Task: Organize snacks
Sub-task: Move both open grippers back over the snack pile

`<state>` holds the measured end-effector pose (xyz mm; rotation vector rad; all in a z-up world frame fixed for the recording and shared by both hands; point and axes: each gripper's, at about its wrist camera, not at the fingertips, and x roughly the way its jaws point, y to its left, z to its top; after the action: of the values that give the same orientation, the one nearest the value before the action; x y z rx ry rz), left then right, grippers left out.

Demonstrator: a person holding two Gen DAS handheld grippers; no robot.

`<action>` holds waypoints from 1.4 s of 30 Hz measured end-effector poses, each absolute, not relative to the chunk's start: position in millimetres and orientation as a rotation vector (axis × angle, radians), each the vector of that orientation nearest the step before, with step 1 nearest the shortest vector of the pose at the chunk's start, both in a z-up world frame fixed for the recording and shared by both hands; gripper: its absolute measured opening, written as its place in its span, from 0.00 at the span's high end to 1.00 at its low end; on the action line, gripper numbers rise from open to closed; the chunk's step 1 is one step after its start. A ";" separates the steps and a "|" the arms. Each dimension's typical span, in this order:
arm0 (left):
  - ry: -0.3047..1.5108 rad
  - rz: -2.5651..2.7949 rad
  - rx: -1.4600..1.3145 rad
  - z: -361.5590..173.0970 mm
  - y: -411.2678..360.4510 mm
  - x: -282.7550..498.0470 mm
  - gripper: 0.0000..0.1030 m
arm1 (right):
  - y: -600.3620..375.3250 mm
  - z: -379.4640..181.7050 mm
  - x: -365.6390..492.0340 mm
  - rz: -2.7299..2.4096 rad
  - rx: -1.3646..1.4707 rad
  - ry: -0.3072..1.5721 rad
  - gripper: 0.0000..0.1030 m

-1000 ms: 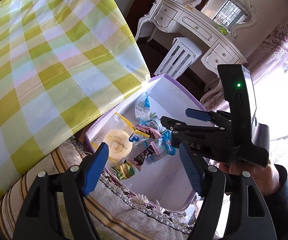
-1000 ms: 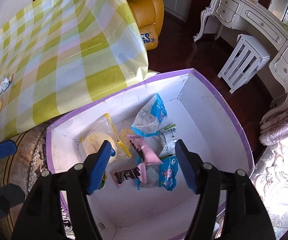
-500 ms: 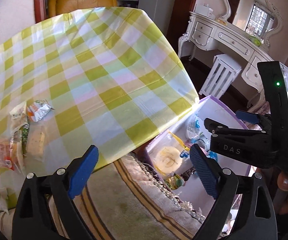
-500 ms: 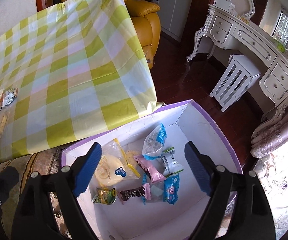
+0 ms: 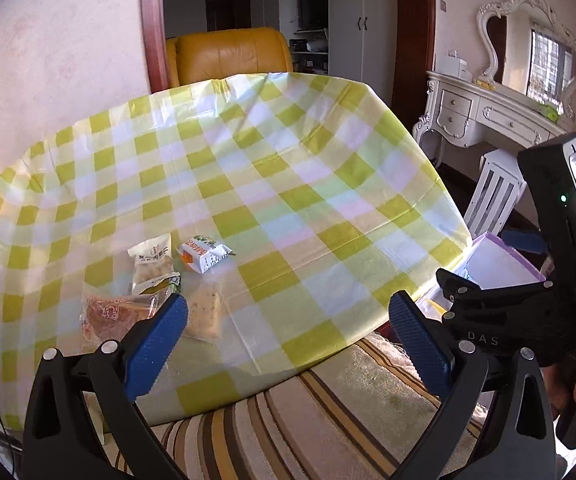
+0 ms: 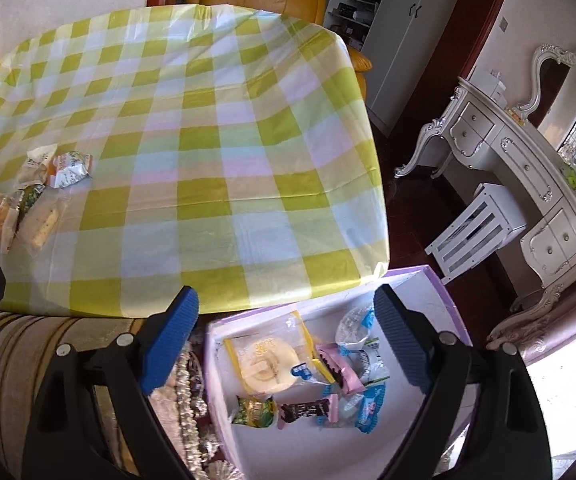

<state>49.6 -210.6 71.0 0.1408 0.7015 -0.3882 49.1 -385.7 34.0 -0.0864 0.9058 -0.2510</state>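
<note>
Several snack packets lie on the checked tablecloth (image 5: 288, 184): a white packet (image 5: 152, 260), an orange-and-white packet (image 5: 204, 254), a reddish pastry pack (image 5: 108, 314) and a pale cracker pack (image 5: 204, 312). They also show in the right wrist view (image 6: 28, 200). My left gripper (image 5: 288, 344) is open and empty, just in front of them. A purple-rimmed white box (image 6: 419, 284) on the floor holds several snacks, among them a round yellow cake pack (image 6: 264, 364). My right gripper (image 6: 286, 344) is open and empty above the box; it also shows in the left wrist view (image 5: 519, 300).
A striped rug or cushion (image 5: 307, 420) lies below the table edge. A yellow armchair (image 5: 228, 54) stands behind the table. A white dressing table (image 6: 527, 152) and a white stool (image 6: 475, 224) stand at the right, on dark wood floor.
My left gripper has swung up and left, from over the box to the snacks on the table. My right gripper has drawn back and up from the box. Both stay open.
</note>
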 end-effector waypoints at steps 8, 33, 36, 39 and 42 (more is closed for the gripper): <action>0.773 -0.294 -0.039 65.3 -136.2 55.3 0.05 | -344.2 25.4 60.8 -0.038 0.100 0.974 0.13; 1.079 -0.104 -0.246 2.0 10.8 74.7 0.21 | -244.2 11.0 92.4 0.124 -0.007 1.033 0.13; 1.109 -0.113 -0.248 -5.4 10.0 79.9 0.23 | -223.8 14.8 95.9 0.141 -0.108 0.999 0.13; 1.135 -0.113 -0.264 -12.4 12.9 85.2 0.28 | -203.7 17.4 98.5 0.153 -0.221 0.958 0.13; 1.160 -0.122 -0.263 -18.7 12.0 90.8 0.30 | -182.6 18.5 100.0 0.166 -0.351 0.903 0.13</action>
<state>90.8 12.0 -18.7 -0.2629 1.1603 -0.1218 100.0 -182.6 18.5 -0.3510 0.9033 0.1658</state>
